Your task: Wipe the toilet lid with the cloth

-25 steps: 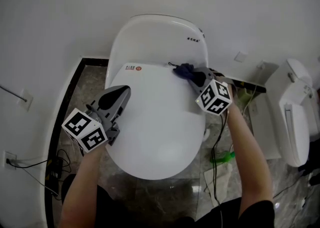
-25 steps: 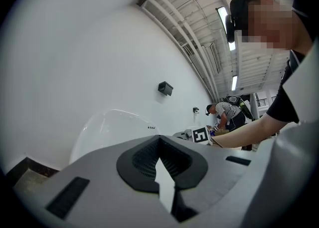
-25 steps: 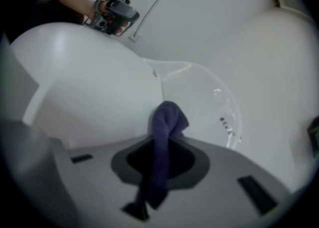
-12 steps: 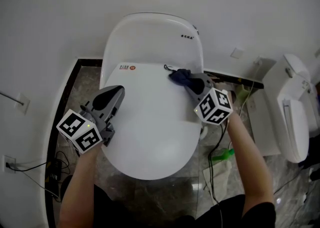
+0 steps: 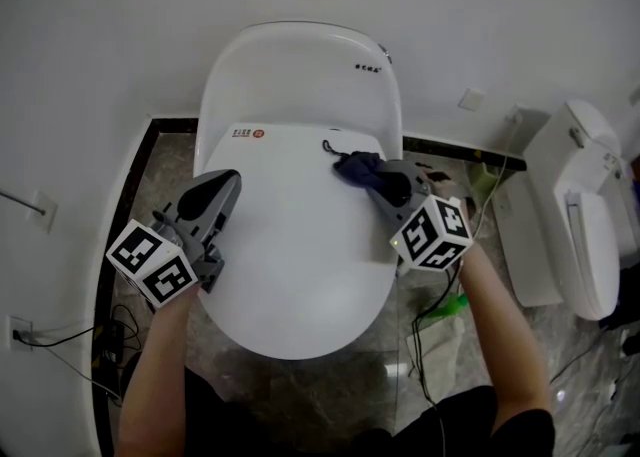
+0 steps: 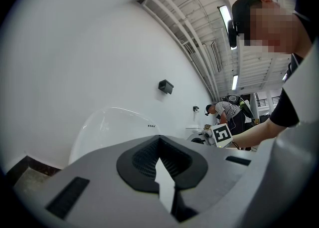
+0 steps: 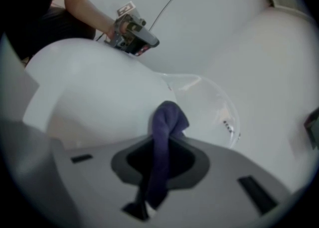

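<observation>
A: Entry one, far left. What is lying there?

B: A dark veined stone floor (image 5: 150, 170) is running along the toilet's left side. Thin black cables (image 5: 60, 330) are trailing over it near the wall.

A: Entry two?

B: The grey left gripper (image 5: 224, 183), with its black-and-white marker cube, is pointing toward the tank over the left edge of the lid. Its jaws are sitting together with nothing between them. Whether it is touching the lid, I cannot tell.

A: Entry three, centre?

B: The glossy white oval toilet lid (image 5: 300, 255) is lying closed. A small red-marked label (image 5: 250, 133) is sitting at its rear left. The rounded white tank (image 5: 300, 75) is rising behind it, against the white wall.

A: Entry four, the task's own item?

B: The crumpled dark blue cloth (image 5: 358, 165) is resting on the rear right part of the lid, close to the hinge line.

A: Entry five?

B: The grey right gripper (image 5: 384, 178) is coming in from the lid's right side. Its jaws are pinching the cloth: a strip is passing between the black pads and bunching out in front of them.

A: Last entry, far right?

B: A second white toilet (image 5: 585, 225) is standing well apart. A small green object (image 5: 448, 313) is lying on the floor between the two.
</observation>
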Demonstrator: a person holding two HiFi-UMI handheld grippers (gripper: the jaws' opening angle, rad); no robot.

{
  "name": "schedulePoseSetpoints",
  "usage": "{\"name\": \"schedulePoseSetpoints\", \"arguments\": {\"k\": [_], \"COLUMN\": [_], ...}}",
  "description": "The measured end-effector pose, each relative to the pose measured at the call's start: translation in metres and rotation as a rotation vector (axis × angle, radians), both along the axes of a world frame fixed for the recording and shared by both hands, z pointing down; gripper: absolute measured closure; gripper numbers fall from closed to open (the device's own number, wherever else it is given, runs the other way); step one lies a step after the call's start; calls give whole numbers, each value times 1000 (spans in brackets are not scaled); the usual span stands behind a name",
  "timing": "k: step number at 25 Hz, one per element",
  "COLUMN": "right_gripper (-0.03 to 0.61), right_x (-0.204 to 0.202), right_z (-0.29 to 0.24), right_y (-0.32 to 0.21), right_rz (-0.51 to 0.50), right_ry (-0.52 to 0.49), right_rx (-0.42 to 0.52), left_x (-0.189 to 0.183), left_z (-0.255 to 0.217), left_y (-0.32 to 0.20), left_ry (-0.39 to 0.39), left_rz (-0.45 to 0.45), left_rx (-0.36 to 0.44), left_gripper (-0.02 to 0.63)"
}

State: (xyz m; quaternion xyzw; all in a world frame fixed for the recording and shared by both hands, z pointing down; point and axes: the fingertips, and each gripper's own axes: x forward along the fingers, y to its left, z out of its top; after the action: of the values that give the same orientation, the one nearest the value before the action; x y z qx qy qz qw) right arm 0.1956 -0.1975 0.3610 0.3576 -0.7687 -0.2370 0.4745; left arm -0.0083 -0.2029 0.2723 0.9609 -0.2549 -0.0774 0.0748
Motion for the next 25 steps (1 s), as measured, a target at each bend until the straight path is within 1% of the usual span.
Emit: {"name": "schedulePoseSetpoints", "arguments": {"k": [5,18,25], "right_gripper": [503,503,503], "right_x": [-8,-18,-29], "right_z": [-2,-1,-1], "right_y": [18,64,91], "right_rz": [-24,-35,-38], "right_ry": [-8,-51,-40], "right_rx": [-7,-4,4], "left_x": [0,0,0], "left_z": [-1,0,0], "left_y": [-1,0,0], "left_ry": [-6,-7,-8], "left_rz": [-2,-5,-8], "left_rx": [1,4,1], "left_gripper": [600,600,600]}}
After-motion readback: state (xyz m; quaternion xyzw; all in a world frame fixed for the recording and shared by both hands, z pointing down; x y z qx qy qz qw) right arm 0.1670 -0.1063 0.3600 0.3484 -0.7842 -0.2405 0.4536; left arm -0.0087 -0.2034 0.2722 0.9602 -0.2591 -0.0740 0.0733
